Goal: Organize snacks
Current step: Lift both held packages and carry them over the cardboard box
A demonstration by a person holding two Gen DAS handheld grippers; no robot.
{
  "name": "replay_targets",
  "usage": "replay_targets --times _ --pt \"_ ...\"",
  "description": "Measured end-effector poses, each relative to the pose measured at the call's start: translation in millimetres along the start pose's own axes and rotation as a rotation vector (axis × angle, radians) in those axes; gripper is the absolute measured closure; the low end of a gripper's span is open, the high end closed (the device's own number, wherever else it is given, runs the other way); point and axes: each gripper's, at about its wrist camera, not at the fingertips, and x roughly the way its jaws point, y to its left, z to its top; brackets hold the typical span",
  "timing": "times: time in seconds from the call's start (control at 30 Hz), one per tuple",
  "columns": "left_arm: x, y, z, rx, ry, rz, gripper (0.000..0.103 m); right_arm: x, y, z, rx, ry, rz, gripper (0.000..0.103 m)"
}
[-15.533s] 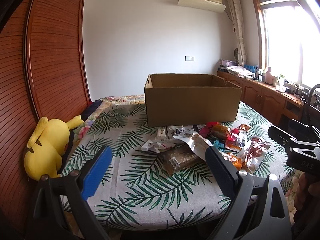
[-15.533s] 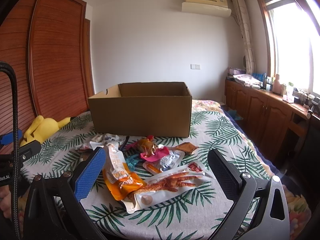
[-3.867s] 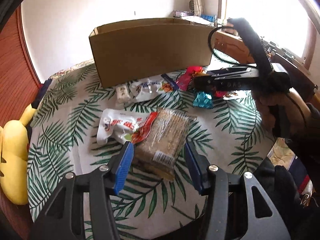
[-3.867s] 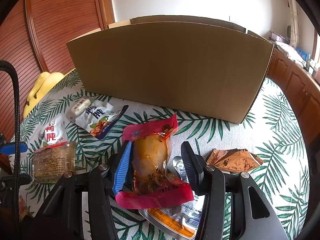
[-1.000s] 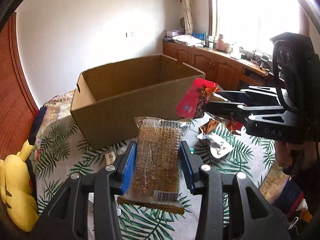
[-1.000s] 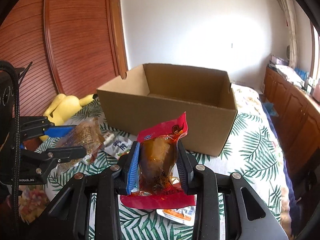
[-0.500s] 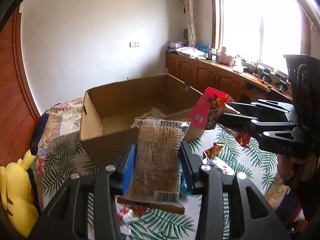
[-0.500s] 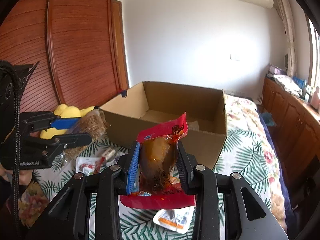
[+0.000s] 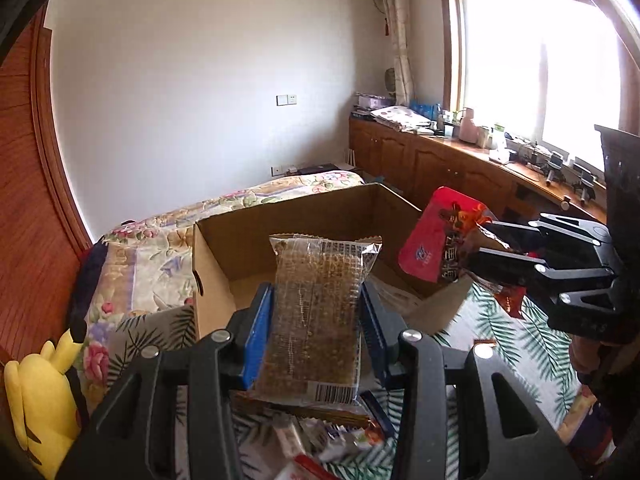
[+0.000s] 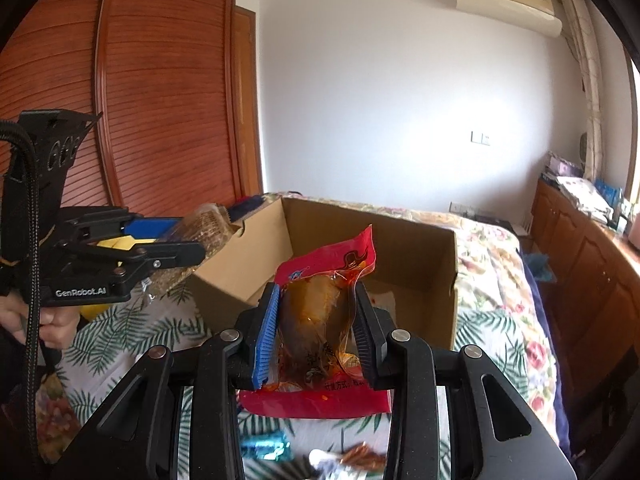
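While above box | left gripper clamps cracker pack | right gripper clamps red pouch

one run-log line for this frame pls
left hand-held gripper: shut on clear cracker pack | right hand-held gripper: shut on red pouch | both raised near open cardboard box | neither released

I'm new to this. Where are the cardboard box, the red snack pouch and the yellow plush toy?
cardboard box (image 10: pixel 416 256), right wrist view, inner back wall.
red snack pouch (image 10: pixel 320 320), right wrist view, clear middle.
yellow plush toy (image 9: pixel 38 404), left wrist view, body.
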Motion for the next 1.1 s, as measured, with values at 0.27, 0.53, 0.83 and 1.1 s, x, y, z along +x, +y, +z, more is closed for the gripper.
replay_targets --times 0.27,0.53,0.83,1.1 --pt "43 17 11 0.002 0.031 0.006 0.062 36 -11 9 -0.006 0.016 0.007 0.069" --pt "83 29 19 -0.013 0.073 0.026 0.062 70 -23 10 0.0 0.05 -0.001 0.069" --pt "109 28 14 -0.018 0.115 0.041 0.062 95 -29 6 0.031 0.087 -0.028 0.069" --pt "120 22 6 0.002 0.151 0.053 0.061 109 -27 -3 0.03 0.139 -0.048 0.069"
